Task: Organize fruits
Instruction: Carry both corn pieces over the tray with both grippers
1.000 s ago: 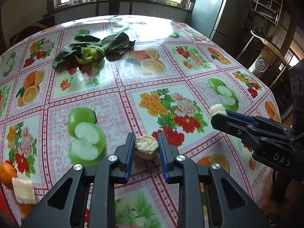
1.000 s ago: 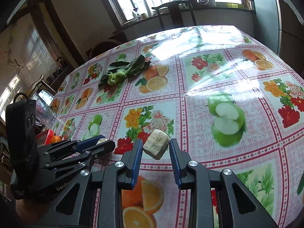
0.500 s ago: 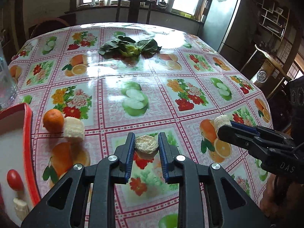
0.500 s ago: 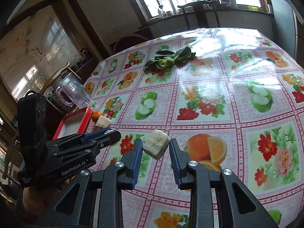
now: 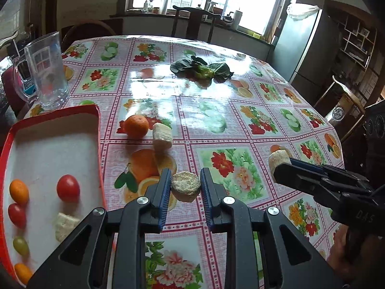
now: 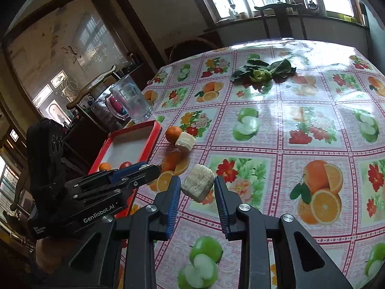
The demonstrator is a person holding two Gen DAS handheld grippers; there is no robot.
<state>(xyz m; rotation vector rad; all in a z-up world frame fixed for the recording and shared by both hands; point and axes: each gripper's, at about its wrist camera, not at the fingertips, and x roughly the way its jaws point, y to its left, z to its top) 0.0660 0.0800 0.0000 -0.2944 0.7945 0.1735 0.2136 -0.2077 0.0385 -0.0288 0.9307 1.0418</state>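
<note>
My left gripper [image 5: 185, 187] is shut on a round pale fruit chunk [image 5: 185, 186] and holds it above the tablecloth, right of the red tray [image 5: 98, 125]. My right gripper [image 6: 197, 186] is shut on a second pale chunk [image 6: 197, 185], also in the air; it shows in the left wrist view [image 5: 276, 161] too. The tray holds a red tomato [image 5: 68, 187], small orange, red and green fruits [image 5: 18, 191] and a pale chunk [image 5: 63, 225]. An orange [image 5: 136, 125] and another pale chunk [image 5: 162, 136] lie on the table beside the tray.
A glass mug [image 5: 47, 72] stands behind the tray at the table's left edge. A leafy green vegetable [image 5: 203, 68] lies at the far middle of the table. Chairs stand at the far side and at the right.
Both grippers, each with its chunk, have swung left and back across the table; the red tray, the mug and the orange have come into view.
</note>
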